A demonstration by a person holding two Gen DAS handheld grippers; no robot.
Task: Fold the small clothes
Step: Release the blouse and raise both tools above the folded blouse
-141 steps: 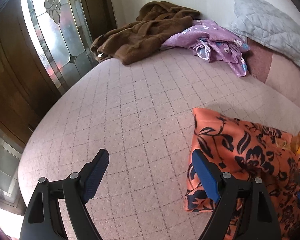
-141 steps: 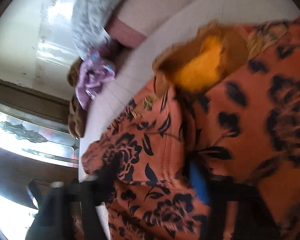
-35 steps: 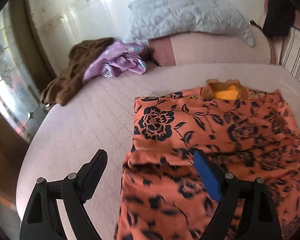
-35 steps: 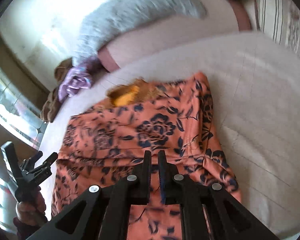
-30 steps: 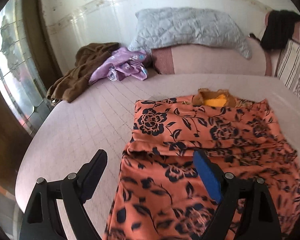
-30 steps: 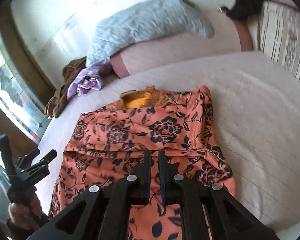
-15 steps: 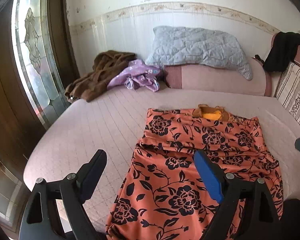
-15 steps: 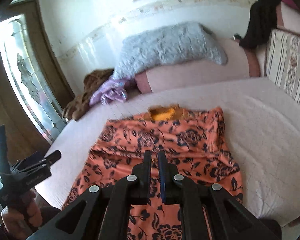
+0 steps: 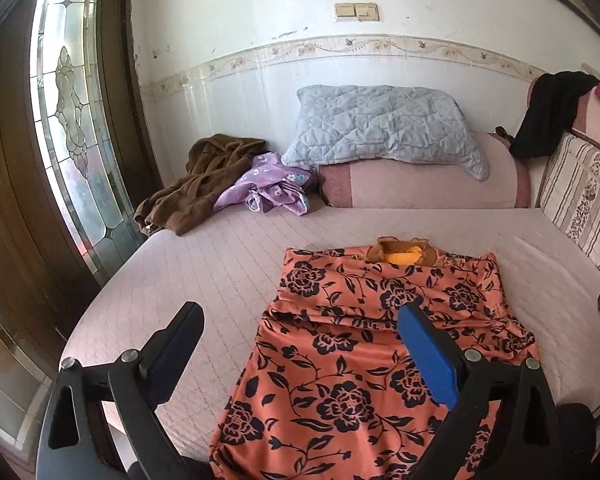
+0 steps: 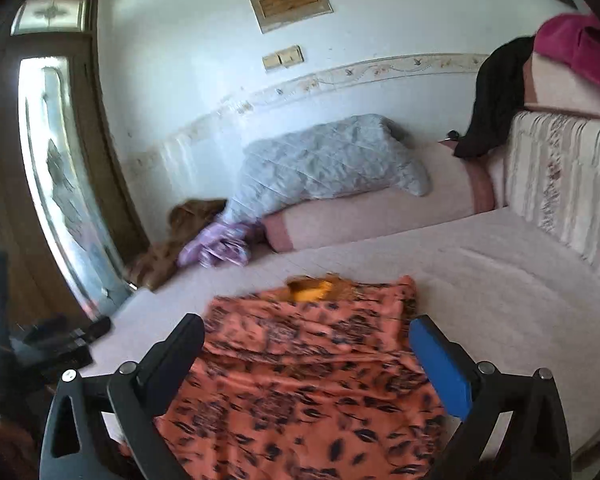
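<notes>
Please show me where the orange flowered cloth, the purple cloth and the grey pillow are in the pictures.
orange flowered cloth (image 9: 352, 364): left wrist view, on the middle of its spread front part.
purple cloth (image 9: 272, 188): left wrist view, on the middle of the crumpled heap.
grey pillow (image 9: 380, 124): left wrist view, on the middle of its quilted face.

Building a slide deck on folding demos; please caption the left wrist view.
Left tool, jaws opening and empty, above an orange floral garment spread on a pink bed.
</notes>
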